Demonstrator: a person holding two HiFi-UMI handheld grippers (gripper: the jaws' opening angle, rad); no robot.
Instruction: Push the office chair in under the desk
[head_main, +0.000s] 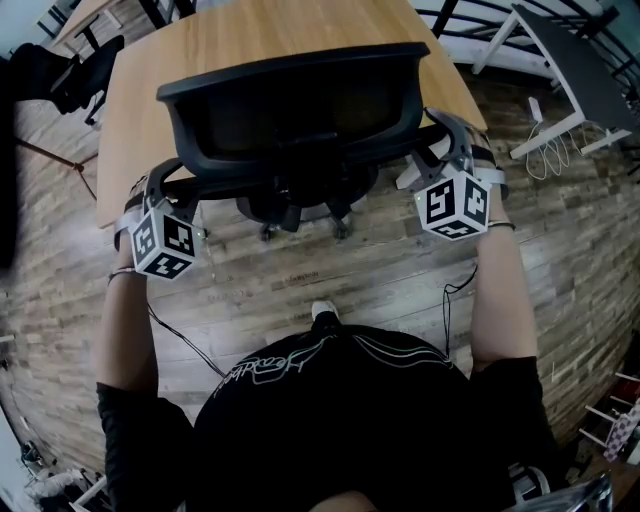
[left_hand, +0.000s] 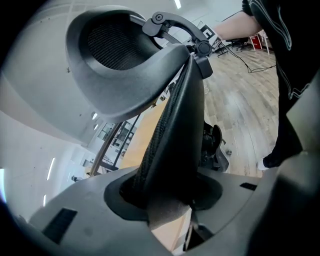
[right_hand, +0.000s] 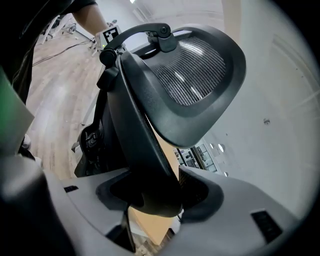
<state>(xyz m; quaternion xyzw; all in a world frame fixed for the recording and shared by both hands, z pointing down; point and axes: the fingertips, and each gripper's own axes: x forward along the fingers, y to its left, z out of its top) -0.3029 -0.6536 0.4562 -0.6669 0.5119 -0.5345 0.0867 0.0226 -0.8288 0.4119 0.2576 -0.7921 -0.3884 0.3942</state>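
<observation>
The black mesh-backed office chair (head_main: 290, 110) stands in front of me, its seat partly under the wooden desk (head_main: 250, 40). Its casters (head_main: 300, 215) rest on the wood floor just short of the desk edge. My left gripper (head_main: 165, 200) is shut on the backrest's left edge (left_hand: 172, 140), which fills the gap between the jaws. My right gripper (head_main: 440, 165) is shut on the backrest's right edge (right_hand: 145, 150) in the same way. The curved headrest (left_hand: 115, 60) rises above the back, and the right gripper view shows this headrest (right_hand: 195, 80) too.
A dark table on white legs (head_main: 560, 70) stands at the far right with loose cables (head_main: 545, 150) on the floor beside it. Another black chair (head_main: 85, 70) sits at the far left. My shoe (head_main: 322, 312) is behind the chair's base.
</observation>
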